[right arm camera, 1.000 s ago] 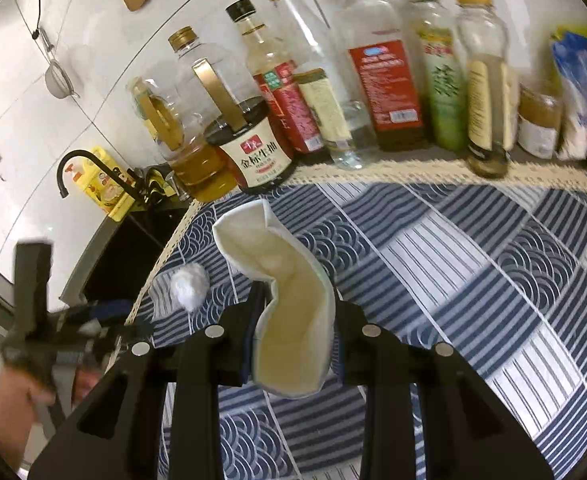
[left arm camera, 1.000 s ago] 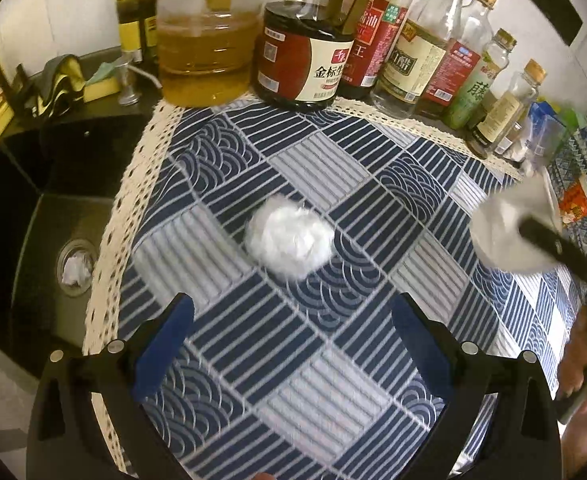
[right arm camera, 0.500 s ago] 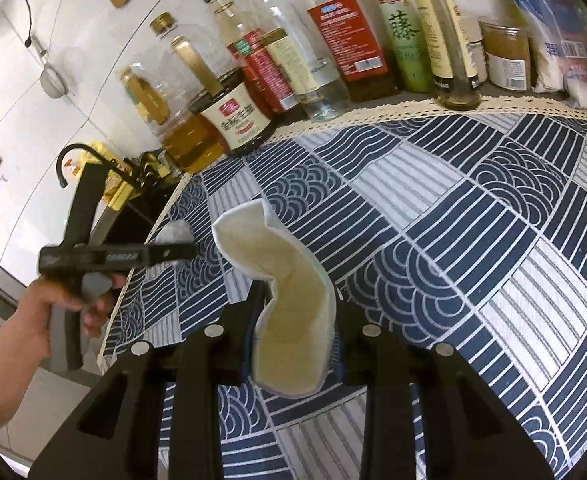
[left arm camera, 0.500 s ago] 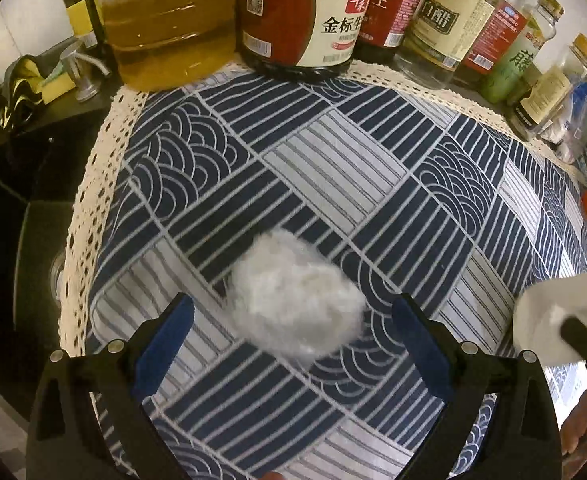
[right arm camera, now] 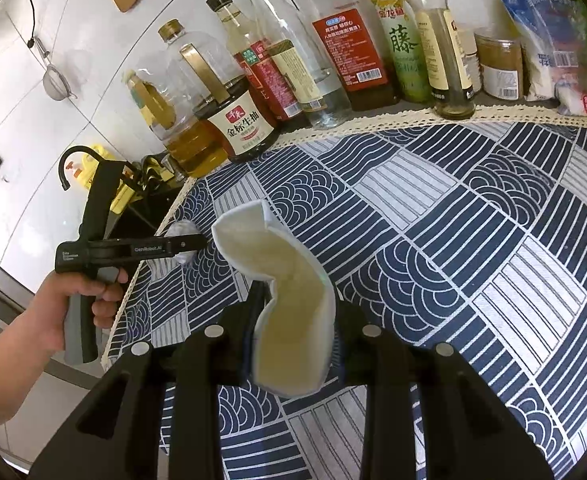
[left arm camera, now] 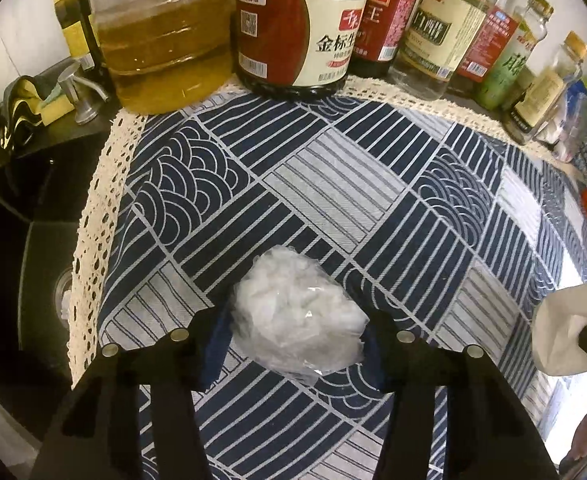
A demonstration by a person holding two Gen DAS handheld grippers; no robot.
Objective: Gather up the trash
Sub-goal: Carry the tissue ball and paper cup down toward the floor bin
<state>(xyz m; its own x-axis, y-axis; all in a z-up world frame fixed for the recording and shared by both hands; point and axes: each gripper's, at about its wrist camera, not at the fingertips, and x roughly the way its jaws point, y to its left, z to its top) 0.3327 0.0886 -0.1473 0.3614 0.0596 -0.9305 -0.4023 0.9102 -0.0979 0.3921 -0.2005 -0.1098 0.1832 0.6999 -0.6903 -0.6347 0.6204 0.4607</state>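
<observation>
A crumpled ball of clear plastic wrap [left arm camera: 297,312] lies on the blue patterned tablecloth [left arm camera: 333,184]. My left gripper [left arm camera: 293,344] has closed in on it from both sides and grips it. It also shows small in the right wrist view [right arm camera: 183,236], behind the left gripper's fingers [right arm camera: 173,246]. My right gripper [right arm camera: 293,340] is shut on a squashed cream paper cup [right arm camera: 289,304] and holds it above the cloth. The cup also shows at the right edge of the left wrist view [left arm camera: 565,328].
A row of oil, soy sauce and vinegar bottles [left arm camera: 301,24] stands along the back of the cloth. A dark sink [left arm camera: 41,272] lies left of the cloth's lace edge. Food packets [right arm camera: 549,40] stand at the back right.
My left gripper has moved forward over the plastic ball and its fingers have closed from wide open onto it. My right gripper has kept hold of the cup.
</observation>
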